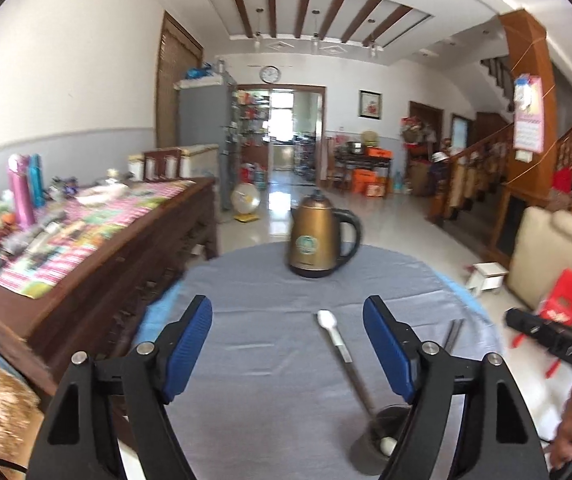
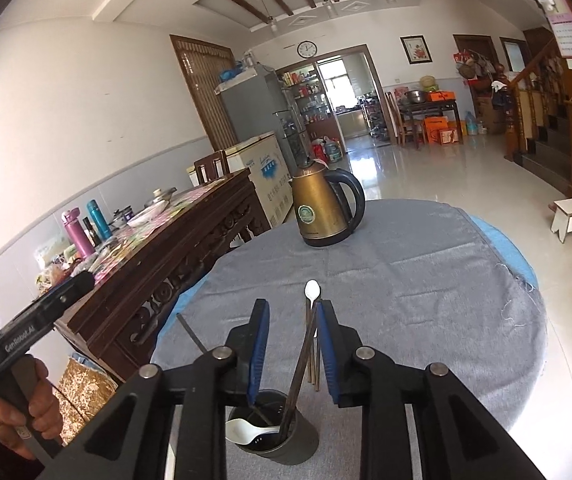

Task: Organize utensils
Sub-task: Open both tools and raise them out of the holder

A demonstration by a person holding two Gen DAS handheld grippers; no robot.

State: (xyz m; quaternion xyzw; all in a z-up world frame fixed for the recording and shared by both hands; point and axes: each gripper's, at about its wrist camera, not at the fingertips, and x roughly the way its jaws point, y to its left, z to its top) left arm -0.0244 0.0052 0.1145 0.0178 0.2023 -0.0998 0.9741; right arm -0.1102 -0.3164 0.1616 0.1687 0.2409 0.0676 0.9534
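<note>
Living/dining room, glossy tile floor, wooden sideboard (image 2: 189,248) along the wall at 9 o'clock of the table. Round table under a grey cloth (image 2: 426,292), blue cover showing at the rim.

Gold kettle (image 2: 322,208) stands upright at 12 o'clock on the table, black handle facing 3 o'clock.

Dark utensil cup (image 2: 286,436) sits at the near edge, 6 o'clock, upright on the cloth. Inside it: a white spoon (image 2: 245,428) lying low against the rim, bowl toward 9 o'clock, and a dark-handled utensil (image 2: 300,364) leaning out toward 12 o'clock. In the left wrist view a long white-tipped spoon (image 1: 336,336) also leans out of the cup toward 12 o'clock.

Chopsticks (image 2: 313,344) lie on the cloth just beyond the cup, running 6 to 12 o'clock. Another white spoon (image 2: 312,291) is past them at 12 o'clock, bowl up. A single dark stick (image 2: 191,334) lies at 10 o'clock of the cup, apart from the rest.

Right gripper (image 2: 292,312): jaws partly apart, directly above the cup. The leaning utensil runs up between the pads, close to the right-side pad; contact not clear, no firm clamp visible.

Left gripper (image 1: 288,312): jaws wide, nothing clamped. The long spoon passes between the pads without touching either.

Person's hand (image 2: 25,412) grips the left gripper's handle at 8 o'clock in the right wrist view.
</note>
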